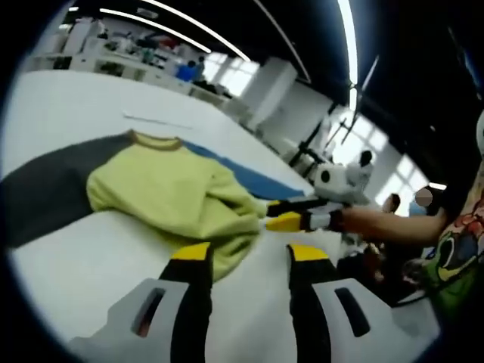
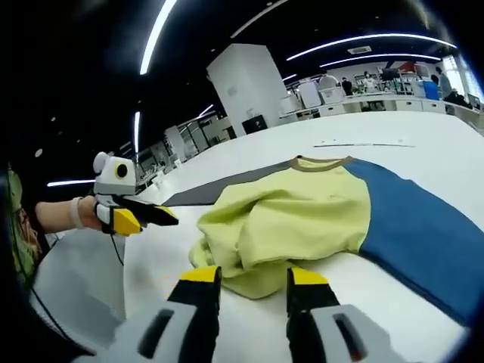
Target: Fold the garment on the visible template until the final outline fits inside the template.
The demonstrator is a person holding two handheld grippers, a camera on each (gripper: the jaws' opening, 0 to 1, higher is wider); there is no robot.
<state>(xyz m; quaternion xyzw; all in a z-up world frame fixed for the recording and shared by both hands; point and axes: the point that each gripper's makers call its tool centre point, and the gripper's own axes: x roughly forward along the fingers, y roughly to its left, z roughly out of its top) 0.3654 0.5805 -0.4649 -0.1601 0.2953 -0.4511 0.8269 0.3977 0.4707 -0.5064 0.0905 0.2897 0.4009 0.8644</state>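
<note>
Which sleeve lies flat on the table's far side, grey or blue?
Both: the grey sleeve and the blue sleeve lie spread flat; only the yellow body is bunched.

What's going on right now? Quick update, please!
Left hand-held gripper open, empty, near shirt hem. Right hand-held gripper open, empty. Shirt bunched, partly folded, on table. Nothing in the way.

Beyond your white table (image 2: 423,136), you see a white square pillar (image 2: 243,87) at the far side, desks crowded with equipment (image 2: 378,87) far right, and long ceiling light strips (image 2: 157,34) overhead.
</note>
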